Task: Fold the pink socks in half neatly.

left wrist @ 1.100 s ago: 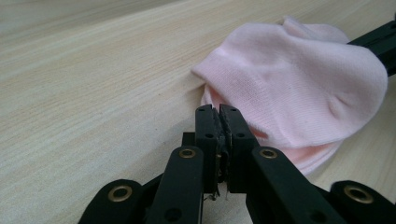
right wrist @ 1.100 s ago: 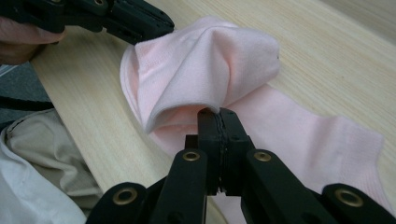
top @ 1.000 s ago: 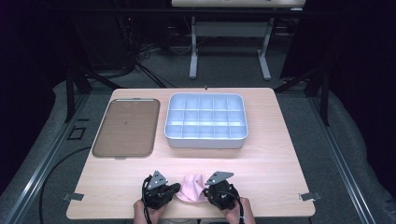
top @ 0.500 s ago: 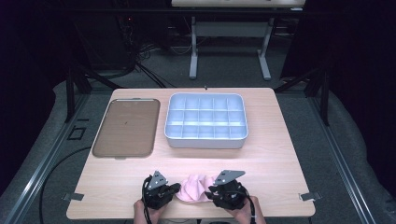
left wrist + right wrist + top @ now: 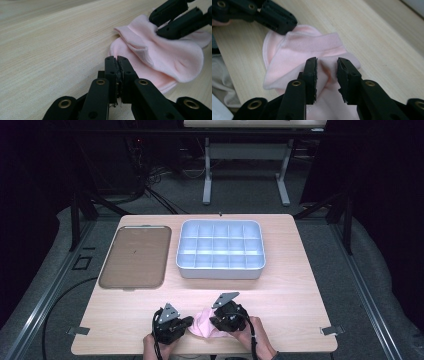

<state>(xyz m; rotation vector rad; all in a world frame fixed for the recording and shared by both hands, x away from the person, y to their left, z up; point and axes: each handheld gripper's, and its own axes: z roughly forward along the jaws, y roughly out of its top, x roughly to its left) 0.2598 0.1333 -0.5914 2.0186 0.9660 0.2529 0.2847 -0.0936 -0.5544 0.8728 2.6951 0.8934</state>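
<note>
High view: the pink sock [image 5: 204, 330] lies at the table [image 5: 300, 290] near edge, between both claws. It sits at 3 o'clock of the left claw [image 5: 188, 322] and 9 o'clock of the right claw [image 5: 214, 322].

Left gripper view: left claw [image 5: 117, 60] pressed together, empty; the sock lies at 2 o'clock, apart from the tips.

Right gripper view: right claw [image 5: 327, 65] has just been opening; its jaws are spread astride a sock fold. Sock long axis runs 11 to 5 o'clock, cuff toward 11.

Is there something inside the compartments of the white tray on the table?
No, in the high view every compartment of the white tray shows only its bare pale floor.
</note>
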